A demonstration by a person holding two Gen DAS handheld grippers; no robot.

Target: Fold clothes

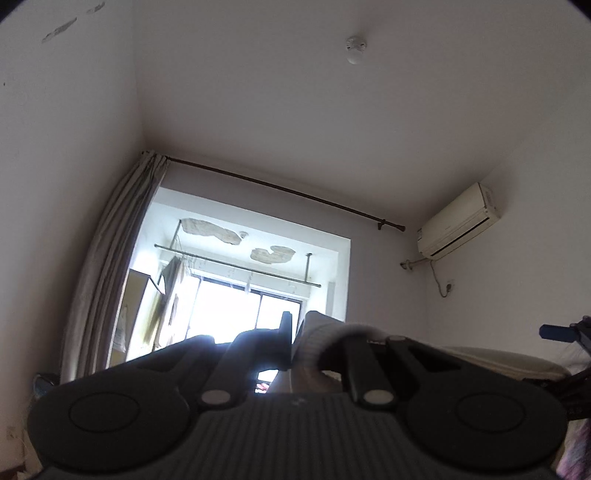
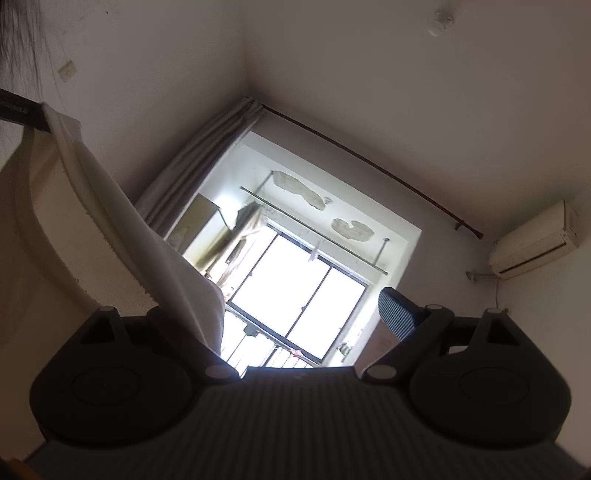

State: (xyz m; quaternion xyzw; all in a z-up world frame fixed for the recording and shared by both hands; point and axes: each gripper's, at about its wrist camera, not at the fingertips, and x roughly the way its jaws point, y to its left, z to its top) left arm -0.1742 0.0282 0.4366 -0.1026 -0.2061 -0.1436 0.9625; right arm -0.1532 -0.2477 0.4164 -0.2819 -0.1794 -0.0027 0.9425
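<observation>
A pale, cream-white garment (image 2: 110,206) hangs in a long fold down the left of the right wrist view, from a dark gripper bar (image 2: 22,110) at the upper left. In the left wrist view its ribbed edge (image 1: 314,339) lies between the closed fingers of my left gripper (image 1: 297,328), which is shut on it and points up at the window. My right gripper (image 2: 301,310) stands open. Its blue ribbed pad (image 2: 395,314) shows bare on the right, and the cloth covers the left finger. The gap between the jaws shows only window.
Both views tilt up at a white ceiling, a bright window (image 2: 299,291), a grey curtain (image 1: 110,258) and a wall air conditioner (image 1: 458,221). A bed edge (image 1: 498,362) lies low right. A person's hair (image 2: 18,29) hangs at the top left. My right gripper's blue part (image 1: 554,332) shows.
</observation>
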